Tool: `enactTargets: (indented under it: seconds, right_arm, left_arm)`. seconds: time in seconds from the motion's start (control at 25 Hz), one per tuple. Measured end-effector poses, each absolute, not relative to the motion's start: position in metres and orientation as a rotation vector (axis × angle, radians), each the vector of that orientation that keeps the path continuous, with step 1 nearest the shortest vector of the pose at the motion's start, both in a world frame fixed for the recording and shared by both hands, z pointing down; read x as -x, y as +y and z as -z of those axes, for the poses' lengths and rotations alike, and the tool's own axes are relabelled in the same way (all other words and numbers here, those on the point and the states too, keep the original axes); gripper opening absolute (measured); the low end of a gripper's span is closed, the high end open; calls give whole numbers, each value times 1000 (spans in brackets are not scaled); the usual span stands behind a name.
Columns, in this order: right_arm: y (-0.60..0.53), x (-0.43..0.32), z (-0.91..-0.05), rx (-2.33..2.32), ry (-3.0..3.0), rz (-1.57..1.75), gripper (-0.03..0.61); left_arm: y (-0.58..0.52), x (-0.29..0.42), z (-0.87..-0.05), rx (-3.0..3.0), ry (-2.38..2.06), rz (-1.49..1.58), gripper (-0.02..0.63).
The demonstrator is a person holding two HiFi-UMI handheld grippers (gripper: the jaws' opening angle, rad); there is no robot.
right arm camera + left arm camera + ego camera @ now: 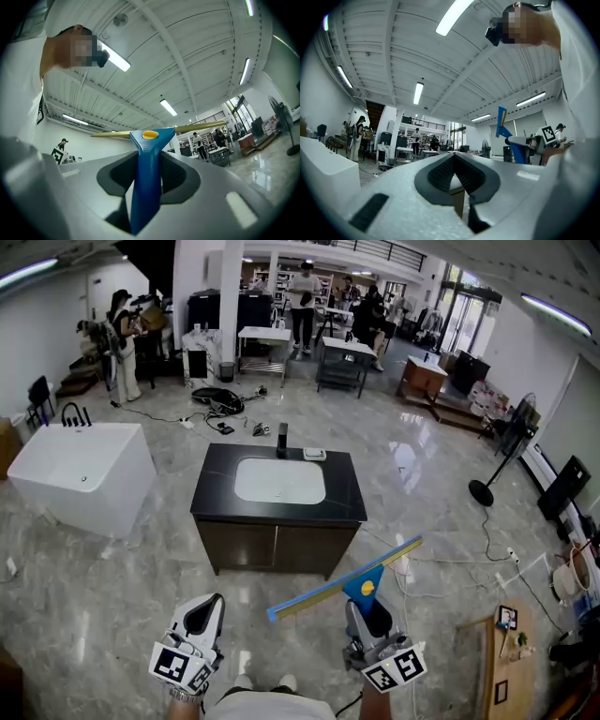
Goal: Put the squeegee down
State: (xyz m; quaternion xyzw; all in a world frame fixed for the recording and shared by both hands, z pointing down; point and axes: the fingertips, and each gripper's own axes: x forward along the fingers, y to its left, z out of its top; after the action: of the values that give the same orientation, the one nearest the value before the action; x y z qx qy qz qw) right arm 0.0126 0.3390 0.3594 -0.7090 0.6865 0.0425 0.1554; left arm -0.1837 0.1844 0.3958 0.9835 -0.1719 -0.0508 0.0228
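**Position.** The right hand-held gripper (367,613) and the left hand-held gripper (208,607) are nearest the head view, low in the frame and above the marble floor (122,568). Both point forward toward the table (352,495).

**Table.** This is a dark cabinet with a black top and an inset white basin (279,481). It stands ahead of both units and well apart from them.

**Squeegee.** The squeegee (342,589) is in the air, clamped in the right unit by its blue handle (146,187). Its long blade runs crosswise above the jaws, tilted up to the right. It touches no surface.

**Small items.** A dark faucet (282,439) and a small white object (315,454), possibly a soap dish, stand at the far edge of the table top.

**Gripper state.**
- Right: jaws closed on the squeegee handle.
- Left: tips appear to meet, with nothing between them.

**Step in hand.** The squeegee is being carried and has not yet been set down.

**Next move (judgement).**
1. Advance the right unit to a bare area of the table top, clear of the faucet.
2. Lower it until the blade or handle rests on the surface.
3. Level the blade so that it cannot tip into the basin.
4. Open the jaws.
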Motion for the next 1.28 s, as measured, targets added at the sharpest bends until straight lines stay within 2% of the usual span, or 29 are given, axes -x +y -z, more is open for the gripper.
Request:
enactTargets:
  seconds: [1.28]
  right_arm:
    - [330, -36, -372, 1962, 1964, -62, 147]
  left_arm:
    - [184, 171, -405, -3034, -591, 125, 3]
